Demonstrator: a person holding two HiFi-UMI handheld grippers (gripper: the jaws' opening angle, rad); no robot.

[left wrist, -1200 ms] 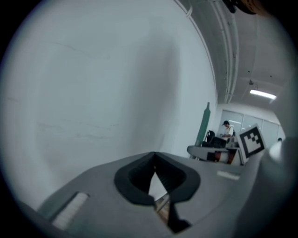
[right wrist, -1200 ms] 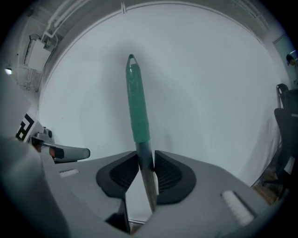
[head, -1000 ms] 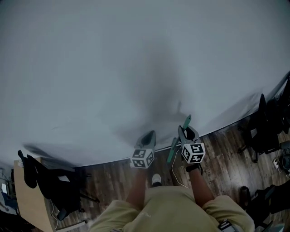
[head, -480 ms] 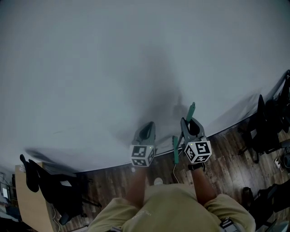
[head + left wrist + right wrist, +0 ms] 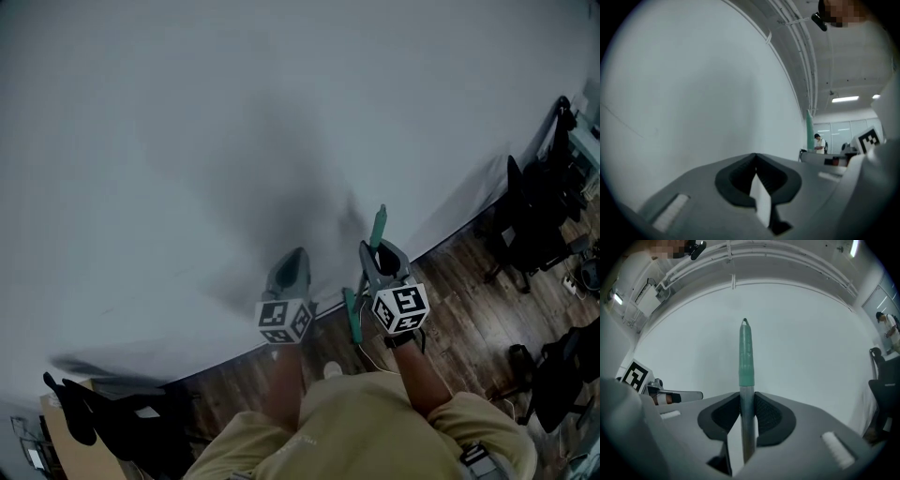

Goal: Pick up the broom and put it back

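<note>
1. Pale grey wall (image 5: 234, 141) fills most of the head view, and dark wood-plank floor (image 5: 469, 309) is seen below it.
2. Broom handle (image 5: 746, 362), a grey metal shaft with a green grip sleeve, is held upright just in front of the wall by the right gripper (image 5: 747, 397). The jaws are closing on the grey shaft, with a ribbed pad pressed to each side and the green sleeve standing clear above them.
3. Left gripper (image 5: 755, 155) is held level beside the right one. Its jaws are brought together at the tips with nothing between them, and the handle is not touched by it.
4. Only in the head view is the handle (image 5: 378, 228) seen on both sides of the right gripper (image 5: 380, 247). A green length runs down below it towards the floor, and black office chairs (image 5: 525, 234) are shown at the right.
5. Only in the right gripper view is the small hanging eye at the handle's tip resolved.
6. Only in the left gripper view is a distant person (image 5: 819, 143) shown, just right of the green sleeve (image 5: 808, 126). The broom's head cannot be made out in any view.
</note>
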